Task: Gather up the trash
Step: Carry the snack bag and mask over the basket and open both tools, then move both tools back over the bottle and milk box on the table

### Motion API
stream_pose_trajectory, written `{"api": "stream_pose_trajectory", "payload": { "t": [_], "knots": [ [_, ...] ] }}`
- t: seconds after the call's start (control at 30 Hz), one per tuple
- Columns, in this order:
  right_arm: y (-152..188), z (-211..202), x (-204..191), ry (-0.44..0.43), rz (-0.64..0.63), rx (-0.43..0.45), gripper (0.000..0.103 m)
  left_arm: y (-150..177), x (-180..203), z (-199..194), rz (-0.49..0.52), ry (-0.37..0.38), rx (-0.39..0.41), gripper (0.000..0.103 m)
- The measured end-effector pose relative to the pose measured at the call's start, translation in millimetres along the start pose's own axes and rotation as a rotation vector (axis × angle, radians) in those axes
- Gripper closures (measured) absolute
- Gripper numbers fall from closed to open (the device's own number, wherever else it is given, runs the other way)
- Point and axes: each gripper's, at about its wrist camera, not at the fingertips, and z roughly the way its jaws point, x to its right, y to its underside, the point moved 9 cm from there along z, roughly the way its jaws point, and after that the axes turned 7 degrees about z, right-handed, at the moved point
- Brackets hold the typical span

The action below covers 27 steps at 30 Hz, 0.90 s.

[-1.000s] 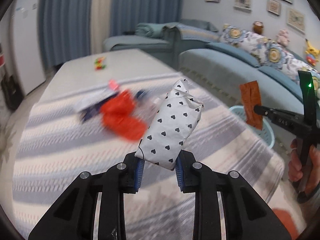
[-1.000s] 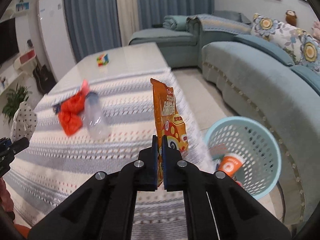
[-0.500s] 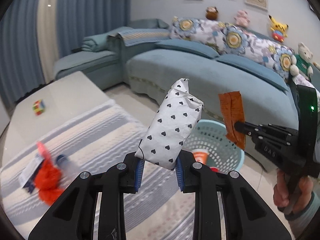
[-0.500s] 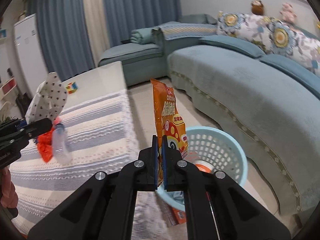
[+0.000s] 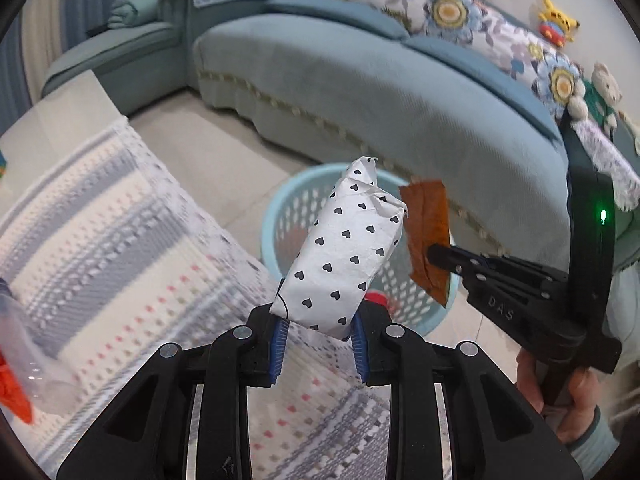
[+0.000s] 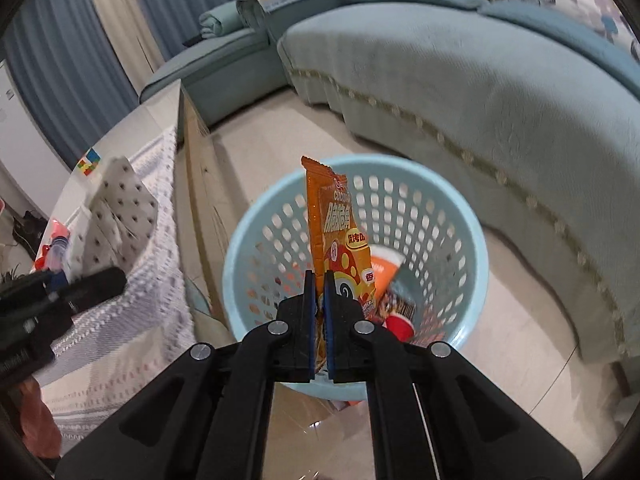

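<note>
My left gripper [image 5: 319, 334] is shut on a white paper packet with black hearts [image 5: 342, 256] and holds it up at the table's edge, in front of the light blue waste basket [image 5: 280, 216]. My right gripper [image 6: 319, 296] is shut on an orange snack wrapper [image 6: 334, 236] and holds it over the basket [image 6: 460, 216], which has a paper cup and other wrappers inside. The right gripper with the wrapper [image 5: 428, 236] shows at the right of the left wrist view. The heart packet [image 6: 120, 216] shows at the left of the right wrist view.
A striped cloth [image 5: 100, 240] covers the table. A clear bottle and red trash [image 5: 12, 360] lie on it at the far left. A blue sofa [image 6: 460, 80] curves behind the basket. A puzzle cube [image 6: 89, 162] sits on the far table end.
Both grippers have swung right from the table toward the basket, each keeping its item. The right gripper now holds the wrapper above the basket opening.
</note>
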Motion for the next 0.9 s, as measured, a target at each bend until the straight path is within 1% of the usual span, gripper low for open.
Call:
{"api": "stream_pose_trajectory", "payload": {
  "t": [0.1, 0.13, 0.17, 0.2, 0.23, 0.4, 0.53, 0.57, 0.67, 0.7, 0.8, 0.9],
  "knots": [
    [7, 9, 1, 0.008, -0.003, -0.016, 0.101, 4, 3, 6, -0.004, 0.028, -0.006, 0.067],
    [9, 10, 1, 0.012, -0.005, -0.018, 0.101, 3, 3, 5, -0.010, 0.046, 0.006, 0.060],
    [10, 12, 1, 0.021, -0.004, -0.017, 0.101, 1, 5, 3, -0.012, 0.054, 0.010, 0.055],
    [10, 13, 1, 0.022, 0.000, -0.021, 0.100, 1, 4, 1, -0.016, 0.057, 0.018, 0.047],
    [10, 14, 1, 0.010, 0.011, -0.029, 0.100, 0, 4, -2, -0.019, 0.060, 0.026, 0.044],
    [8, 13, 5, 0.001, 0.041, -0.036, 0.100, 0, -1, -13, -0.046, 0.080, 0.055, 0.038],
    [10, 11, 7, -0.002, 0.050, -0.052, 0.099, 6, -2, -16, -0.064, 0.102, 0.046, 0.038],
    [11, 11, 7, 0.005, 0.049, -0.058, 0.095, 8, -1, -16, -0.059, 0.100, 0.045, 0.038],
    [14, 13, 6, 0.006, 0.052, -0.073, 0.078, 11, -1, -20, -0.044, 0.095, 0.045, 0.038],
    [15, 12, 5, 0.008, 0.051, -0.073, 0.074, 11, -2, -23, -0.042, 0.098, 0.050, 0.038],
    [16, 8, 3, 0.035, 0.039, -0.067, 0.073, 9, -5, -33, -0.049, 0.099, 0.071, 0.036],
    [15, 1, -3, 0.027, 0.034, -0.061, 0.073, 4, -9, -47, -0.059, 0.100, 0.101, 0.035]
  ]
}}
